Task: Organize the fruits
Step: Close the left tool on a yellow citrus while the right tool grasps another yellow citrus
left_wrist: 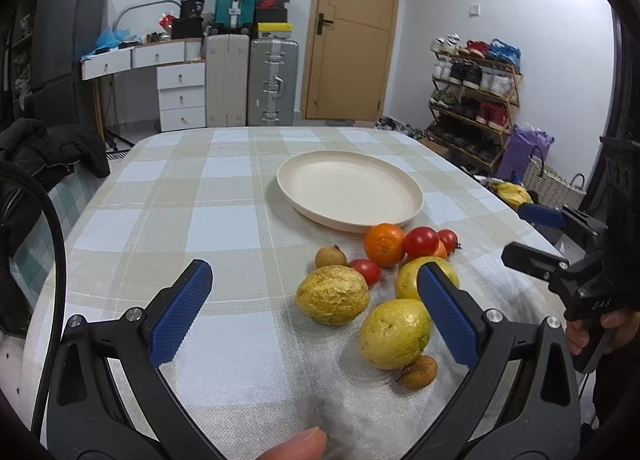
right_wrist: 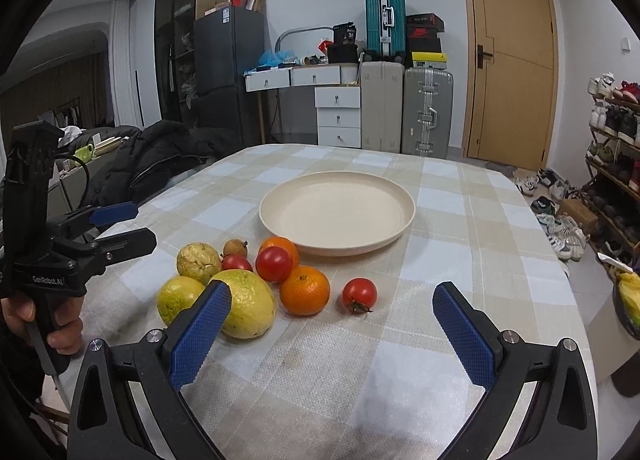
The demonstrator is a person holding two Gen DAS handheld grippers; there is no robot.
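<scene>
1. Cream plate sits bare at mid-table on the checked tablecloth; the fruits lie clustered just near of it, none on it.
2. Right gripper: fingers wide apart, holding nothing. Large yellow fruit lies just beyond the left blue pad; orange and lone tomato lie farther out, between the fingers' lines.
3. Left gripper: fingers apart, empty. Wrinkled yellow fruit lies between the tips; smooth yellow fruit sits beside the right pad.
4. Each gripper is hand-held at the table's near edge.
</scene>
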